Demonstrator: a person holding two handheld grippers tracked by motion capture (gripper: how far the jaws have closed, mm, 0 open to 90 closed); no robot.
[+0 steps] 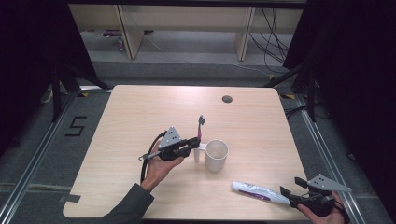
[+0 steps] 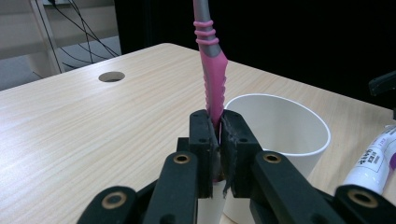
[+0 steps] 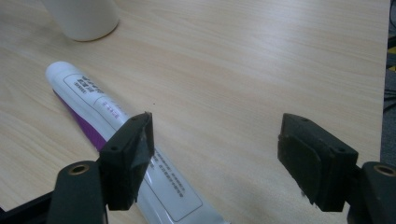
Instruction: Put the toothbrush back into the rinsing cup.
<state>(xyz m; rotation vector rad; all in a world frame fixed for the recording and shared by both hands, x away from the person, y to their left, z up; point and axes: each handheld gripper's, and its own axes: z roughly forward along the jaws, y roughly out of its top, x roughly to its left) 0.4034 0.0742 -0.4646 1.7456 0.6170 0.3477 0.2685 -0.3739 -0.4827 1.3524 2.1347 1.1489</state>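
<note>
Toothbrush point(image 1: 201, 128) stands nearly upright at the middle of the high view, its dark head up and its pink handle clamped low down in the left tool point(image 1: 194, 143), just left of the white cup point(image 1: 216, 155) that sits on the counter point(image 1: 140, 116). A hand point(image 1: 159, 169) in a dark sleeve comes up from the lower left to carry that tool. At the lower right of the same view the right tool point(image 1: 292, 187) lies low over the counter with its jaws spread, pointing left at the white and purple toothpaste tube point(image 1: 259, 192), which lies flat near the front edge. A round hole point(image 1: 227, 99) shows in the counter toward the upper middle. In the left gripper view the left tool point(image 2: 219, 135) is clenched on the toothbrush point(image 2: 214, 84), the pink grip rising from between the two black pads to a grey neck at the top edge; the cup point(image 2: 280, 135) stands open just behind and to the right, and the end of the tube point(image 2: 373, 163) shows at the lower right. In the right gripper view the right tool point(image 3: 215, 149) is released, its jaws wide apart; the tube point(image 3: 102, 112) runs slantwise from the upper left down under the left jaw, whether touching it I cannot tell, and the base of the cup point(image 3: 84, 18) sits at the upper left.
</note>
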